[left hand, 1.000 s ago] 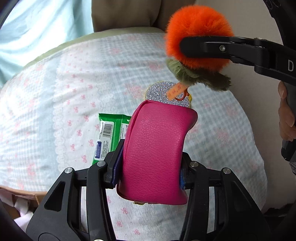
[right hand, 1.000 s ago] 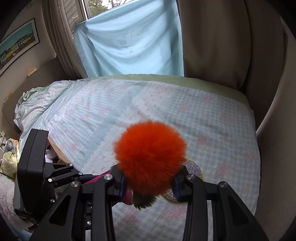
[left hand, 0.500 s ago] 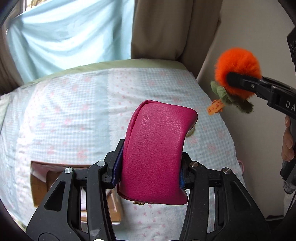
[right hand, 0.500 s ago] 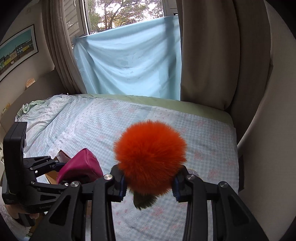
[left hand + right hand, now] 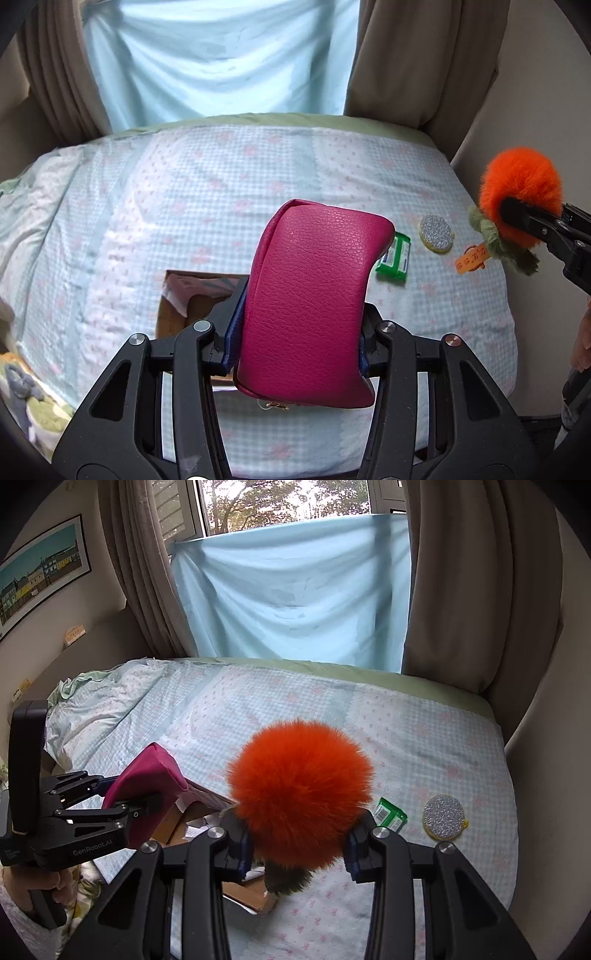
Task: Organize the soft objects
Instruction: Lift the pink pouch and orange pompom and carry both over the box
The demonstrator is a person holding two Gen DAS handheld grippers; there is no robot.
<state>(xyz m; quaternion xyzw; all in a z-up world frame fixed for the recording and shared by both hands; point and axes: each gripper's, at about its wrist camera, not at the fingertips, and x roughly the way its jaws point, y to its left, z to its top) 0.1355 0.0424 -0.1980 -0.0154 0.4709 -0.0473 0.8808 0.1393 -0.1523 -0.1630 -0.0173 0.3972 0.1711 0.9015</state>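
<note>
My left gripper (image 5: 295,343) is shut on a magenta leather pouch (image 5: 314,302) and holds it in the air above a cardboard box (image 5: 173,306) that sits on the bed. The pouch (image 5: 147,775) and left gripper (image 5: 122,805) also show in the right wrist view. My right gripper (image 5: 299,842) is shut on a fluffy orange pompom (image 5: 299,794) with green leaves below it. In the left wrist view the pompom (image 5: 521,192) is at the far right with an orange tag (image 5: 471,258) hanging from it.
A green packet (image 5: 395,258) and a round glittery silver pad (image 5: 436,232) lie on the checked bedspread (image 5: 221,184) to the right of the box (image 5: 207,823). A blue sheet (image 5: 295,590) hangs over the window behind. Walls close in on the right.
Both grippers have lifted and pulled back from the bed with their objects. The box, packet and silver pad now show from higher up.
</note>
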